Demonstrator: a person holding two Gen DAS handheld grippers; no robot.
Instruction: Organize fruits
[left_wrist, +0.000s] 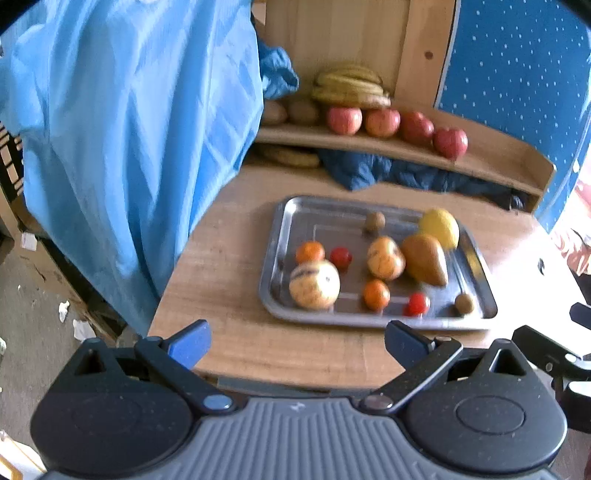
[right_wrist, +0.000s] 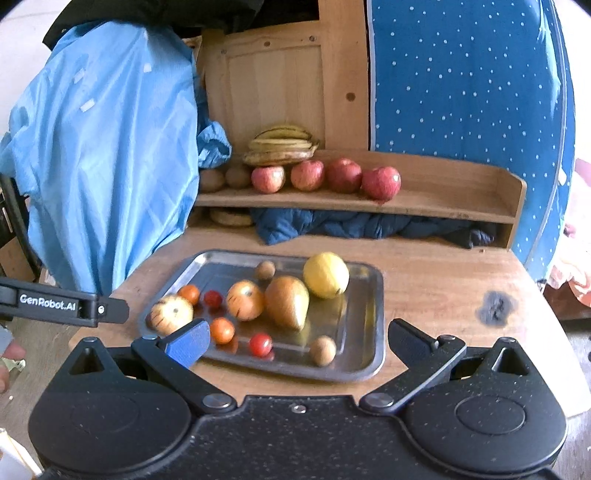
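Fruits lie loose in a metal tray on the wooden counter, and more sit on a wooden shelf at the back. In the right wrist view, the tray holds a yellow lemon at its 1 o'clock corner, touching a brownish pear near the middle. A striped round fruit sits just beside the pear at its 9 o'clock, and a second striped fruit lies at the tray's 8 o'clock edge. Two small oranges, two red cherry tomatoes and two small brown round fruits are scattered among them.

On the shelf, four red apples stand in a row, with a bunch of bananas behind them at 11 o'clock and brown fruits to their 9 o'clock. A dark blue cloth is bunched under the shelf. A light blue garment hangs at 9 o'clock of the counter.

The right gripper hovers at the tray's 6 o'clock edge, spread wide and empty. The left gripper hangs at the counter's near edge, likewise spread wide with nothing between its fingers.
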